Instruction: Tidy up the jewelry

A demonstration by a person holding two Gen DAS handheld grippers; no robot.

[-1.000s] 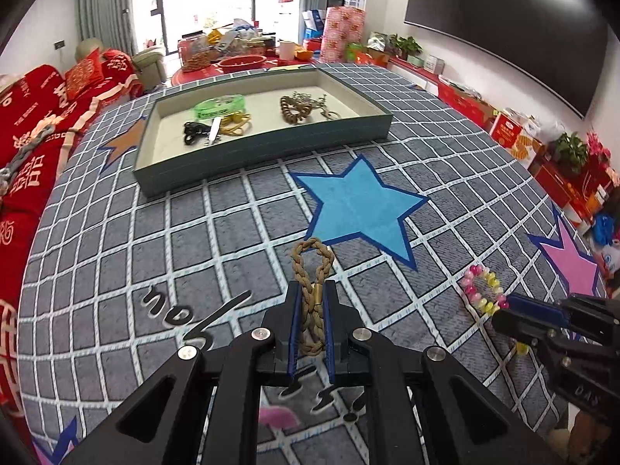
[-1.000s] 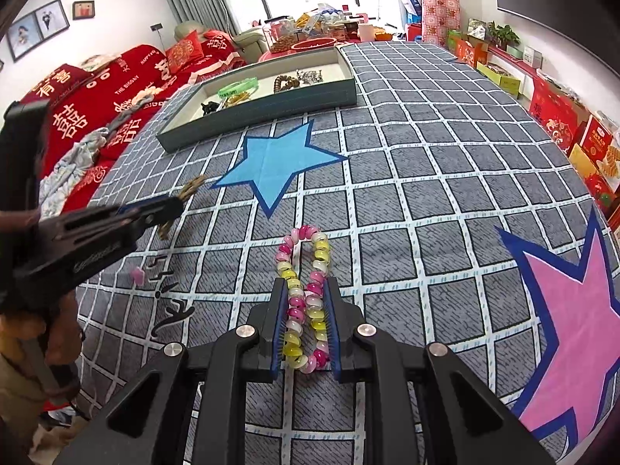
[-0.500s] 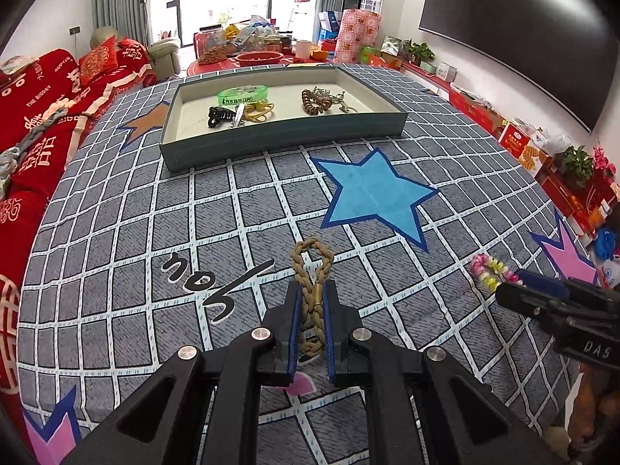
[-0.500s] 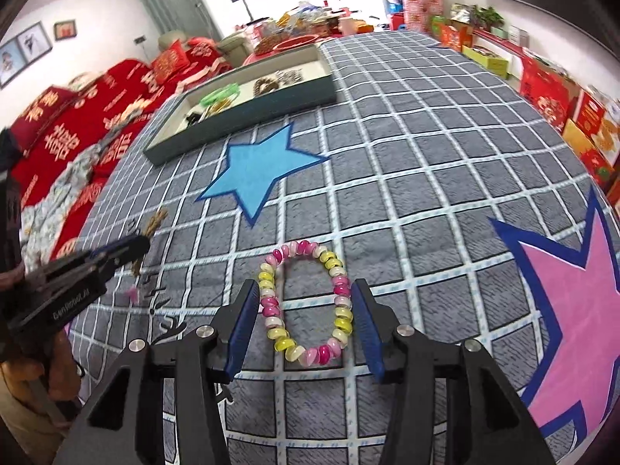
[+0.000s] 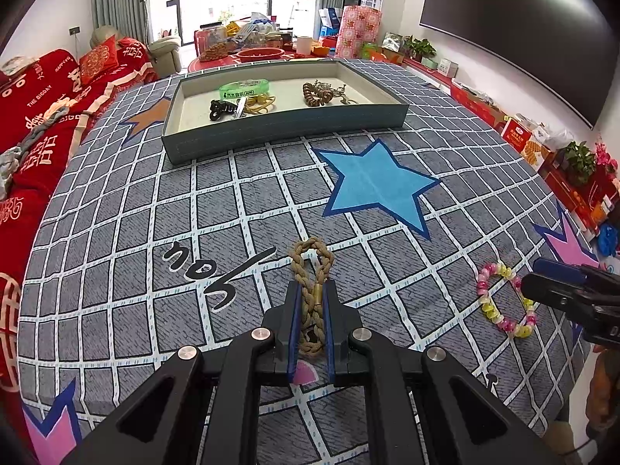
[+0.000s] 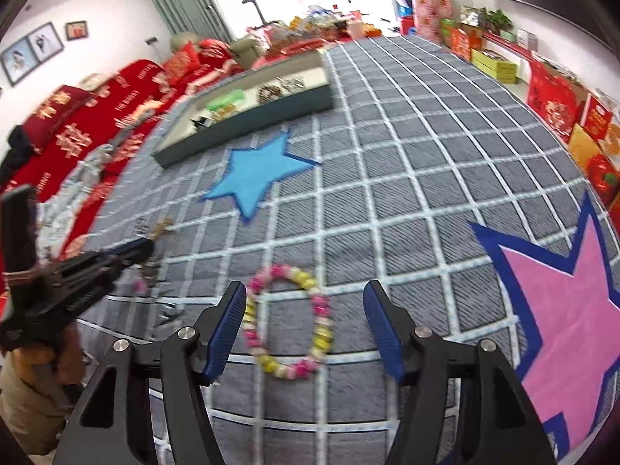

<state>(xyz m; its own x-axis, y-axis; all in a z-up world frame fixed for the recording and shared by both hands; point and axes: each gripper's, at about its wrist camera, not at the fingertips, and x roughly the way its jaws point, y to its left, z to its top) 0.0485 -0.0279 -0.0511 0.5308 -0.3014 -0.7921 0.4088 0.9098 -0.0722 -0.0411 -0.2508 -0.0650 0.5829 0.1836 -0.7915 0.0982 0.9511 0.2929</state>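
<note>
Left gripper (image 5: 310, 310) jaws are clamped on the braided rope bracelet (image 5: 312, 290); its loop end sticks out past the fingertips, above the cloth. Right gripper (image 6: 306, 310) jaws have just been opening and now stand wide, pads clear of the beaded bracelet (image 6: 288, 323), which lies flat on the cloth between them as a round pink-and-yellow ring.

Grey grid cloth (image 5: 116, 232) with star prints covers the whole work surface. Blue star (image 5: 374, 186) sits mid-cloth, pink star (image 6: 562, 310) right of the right gripper.

Shallow tray (image 5: 286, 130) sits at the far edge of the cloth, beyond the blue star, well apart from both grippers. Inside: green wristband (image 5: 244, 89) back left, black hair clip (image 5: 221, 109) and yellow bands (image 5: 260, 102) in front of it, dark beaded strand (image 5: 317, 95) right of centre with a metal chain (image 5: 341, 91) beside it.

Right-wrist view is motion-blurred.
</note>
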